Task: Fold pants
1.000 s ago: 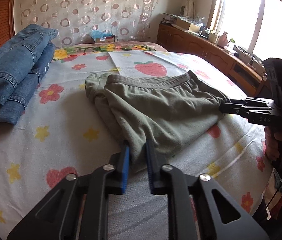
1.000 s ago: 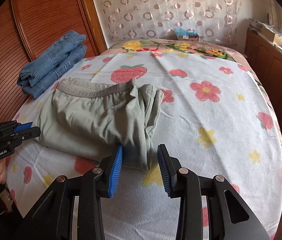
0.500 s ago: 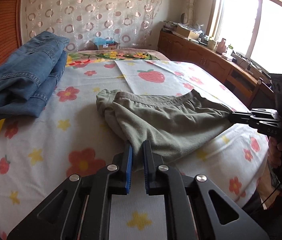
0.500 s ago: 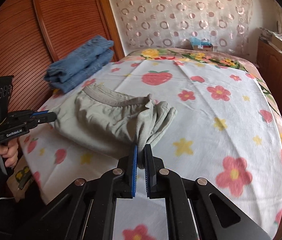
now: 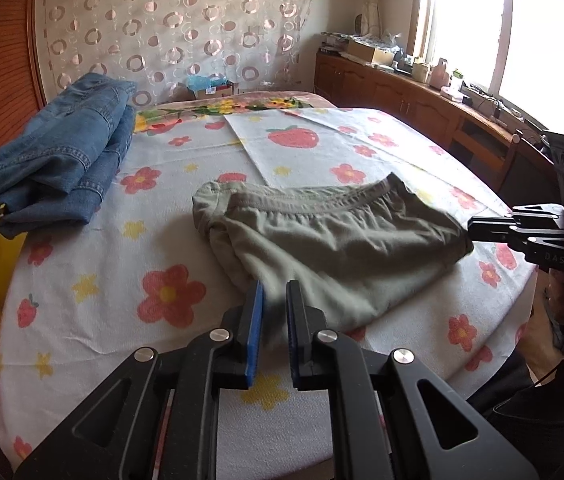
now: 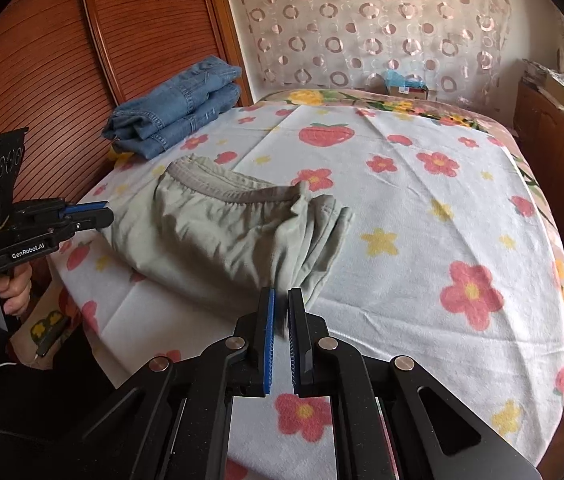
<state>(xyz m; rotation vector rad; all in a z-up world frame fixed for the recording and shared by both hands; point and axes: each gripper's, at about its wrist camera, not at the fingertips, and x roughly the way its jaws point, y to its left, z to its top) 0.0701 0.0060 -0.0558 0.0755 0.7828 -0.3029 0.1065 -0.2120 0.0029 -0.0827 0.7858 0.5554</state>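
Since the earlier frames, both tools had drawn back and upward while clamped on the olive pants (image 5: pixel 334 240), dragging the garment toward the near edge of the bed (image 6: pixel 422 216). I recorded the pants lying folded on the flowered sheet, waistband facing the headboard side. My left tool (image 5: pixel 275 312) gripped the near corner of the fabric; cloth sat between its blue pads, which stood slightly apart. My right tool (image 6: pixel 281 320) was nearly closed on the opposite near corner, with a blurred fold of cloth between the pads. Folded blue jeans (image 5: pixel 58 160) lay well apart at the bed's far left, beside the wooden wall panel (image 6: pixel 82 60). I noted a cluttered sideboard (image 5: pixel 422 88) beneath the window (image 5: pixel 502 20).
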